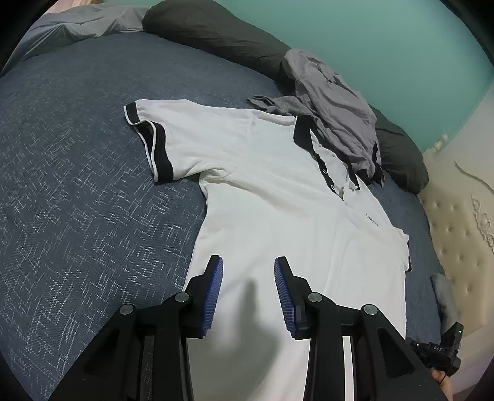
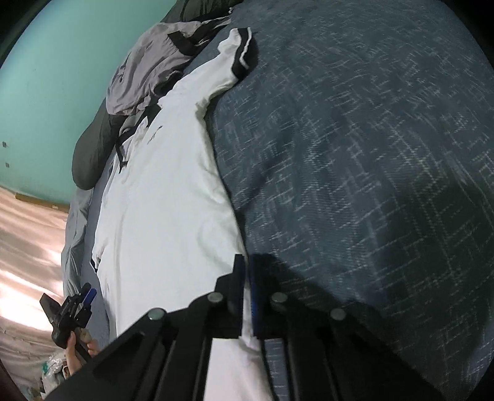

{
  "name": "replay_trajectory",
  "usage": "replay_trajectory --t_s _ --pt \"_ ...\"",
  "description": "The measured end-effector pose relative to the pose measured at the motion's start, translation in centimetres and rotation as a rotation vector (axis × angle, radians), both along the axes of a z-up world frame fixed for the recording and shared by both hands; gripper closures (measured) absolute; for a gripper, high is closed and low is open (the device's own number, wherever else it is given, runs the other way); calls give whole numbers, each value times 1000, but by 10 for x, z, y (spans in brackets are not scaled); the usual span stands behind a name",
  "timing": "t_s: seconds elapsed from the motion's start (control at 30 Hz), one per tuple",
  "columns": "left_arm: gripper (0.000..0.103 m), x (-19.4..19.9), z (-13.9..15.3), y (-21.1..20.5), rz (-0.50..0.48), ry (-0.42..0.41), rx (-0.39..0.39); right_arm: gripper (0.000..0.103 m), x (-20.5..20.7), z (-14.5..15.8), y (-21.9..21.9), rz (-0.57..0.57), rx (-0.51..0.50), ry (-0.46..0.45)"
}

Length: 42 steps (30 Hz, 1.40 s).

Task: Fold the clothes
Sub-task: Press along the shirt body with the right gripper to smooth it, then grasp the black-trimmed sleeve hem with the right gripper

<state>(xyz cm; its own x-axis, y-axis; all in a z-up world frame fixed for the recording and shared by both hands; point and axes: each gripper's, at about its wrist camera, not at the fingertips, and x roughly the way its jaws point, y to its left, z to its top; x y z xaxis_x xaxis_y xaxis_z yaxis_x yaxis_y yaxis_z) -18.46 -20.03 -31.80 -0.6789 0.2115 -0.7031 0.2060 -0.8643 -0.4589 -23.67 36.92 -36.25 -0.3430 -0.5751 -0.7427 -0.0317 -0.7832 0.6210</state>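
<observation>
Across the bed (image 1: 77,185), a dark blue bedspread with a pale crosshatch weave fills most of both views. Behind it a teal wall (image 1: 386,46); at the right in the left wrist view a cream tufted headboard (image 1: 463,246). A long dark grey pillow (image 1: 210,27) runs along the far edge of the bed, with a second dark pillow (image 1: 401,154) further right. White polo shirt (image 1: 278,200) with black collar and black sleeve bands lies spread flat, front up, in the middle of the bed, one sleeve stretched out to the left. Crumpled grey shirt (image 1: 333,120) sits on the collar area of the polo, covering part of the neck and shoulder, touching the pillows behind.

Left tool (image 1: 248,290) points down at an angle over the lower part of the polo, blue pads (image 1: 216,287) standing partly apart, nothing between them, only its shadow on the cloth below. In the right wrist view a hand (image 2: 75,348) grips its handle at the lower left beside the bed edge.

Right tool (image 2: 247,277) points down at the polo's side edge where white cloth meets the bedspread; its fingers are pressed together with white fabric running between them, so it is pinching the polo's edge.
</observation>
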Motion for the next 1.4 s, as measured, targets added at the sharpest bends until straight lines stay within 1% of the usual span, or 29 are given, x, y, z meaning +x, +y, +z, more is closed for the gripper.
replay_trajectory --t_s 0.13,0.27,0.3,0.43,0.57,0.6,0.63,0.7,0.73,0.83,0.97,1.07,1.23,1.4 --pt "65 0 -1 0 1 -3 2 103 2 1 13 -47 -1 9" --pt "64 0 0 -1 6 0 1 103 0 0 12 -53 -48 -4" --pt "64 -1 0 -1 6 1 2 100 -1 0 12 -59 -54 -8" --pt "64 -1 1 -4 10 3 7 99 -15 4 10 -69 -25 -31" --pt "63 -1 0 -6 13 2 11 98 -46 23 12 -62 22 1" --pt "63 -1 -1 -6 11 1 13 94 -56 28 12 -60 26 13" --pt "63 -2 -1 -5 8 0 13 82 -67 32 13 -58 23 18" --pt "63 -2 -2 -4 4 0 10 67 -91 37 12 -56 17 18" --pt "63 -2 -2 -3 3 0 8 65 -103 40 12 -56 22 16" --pt "62 -3 -2 -3 0 -3 8 65 -137 49 12 -61 33 48" --pt "62 -5 -5 -3 -2 -10 8 65 -180 64 11 -50 98 126" --pt "61 -5 -8 -2 -8 -17 9 65 -208 69 10 -36 107 173" --pt "61 -6 -9 2 -15 -15 2 65 -244 68 6 -34 185 217" --pt "61 -7 -9 6 -26 -17 3 65 -268 57 3 -30 215 209"
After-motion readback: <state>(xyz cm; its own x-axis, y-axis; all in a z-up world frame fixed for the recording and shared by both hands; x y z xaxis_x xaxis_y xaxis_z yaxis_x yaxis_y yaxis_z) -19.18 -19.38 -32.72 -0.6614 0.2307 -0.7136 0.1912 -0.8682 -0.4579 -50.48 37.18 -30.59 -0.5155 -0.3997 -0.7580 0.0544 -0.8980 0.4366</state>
